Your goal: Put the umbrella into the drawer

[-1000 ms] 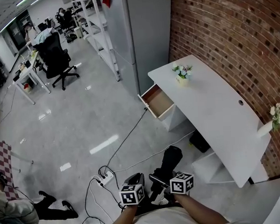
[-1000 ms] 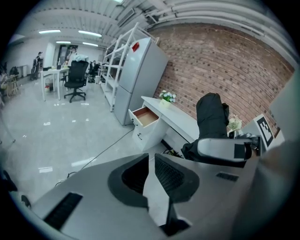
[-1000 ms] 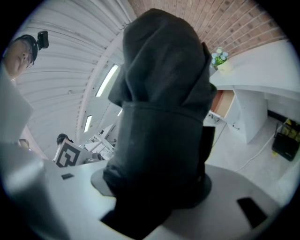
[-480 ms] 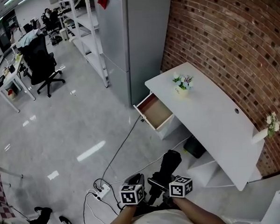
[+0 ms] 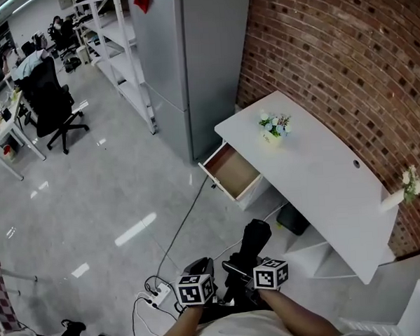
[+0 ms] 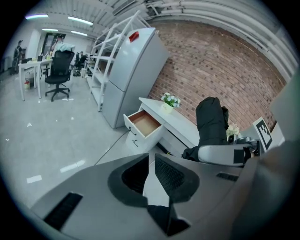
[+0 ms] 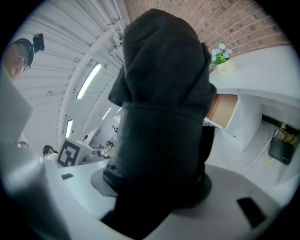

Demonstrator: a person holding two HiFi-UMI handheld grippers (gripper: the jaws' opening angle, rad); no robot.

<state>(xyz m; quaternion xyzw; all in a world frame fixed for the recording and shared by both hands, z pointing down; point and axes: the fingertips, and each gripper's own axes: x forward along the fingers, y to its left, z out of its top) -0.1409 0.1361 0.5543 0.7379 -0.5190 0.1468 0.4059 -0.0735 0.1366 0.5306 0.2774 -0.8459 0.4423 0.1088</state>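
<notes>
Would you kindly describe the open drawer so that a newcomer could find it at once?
A white desk stands against the brick wall. At its end beside the tall grey cabinet, one drawer is pulled out, showing a brown wooden inside among all-white fronts.

Both forearms (image 5: pixel 302 319) reach forward side by side, with the grippers close together and tilted downward. The left gripper (image 5: pixel 201 268) has its jaws a narrow gap apart, with nothing between them. The right gripper (image 5: pixel 251 263) has its jaws largely hidden; they seem clamped on the umbrella (image 7: pixel 159 117) between them.
</notes>
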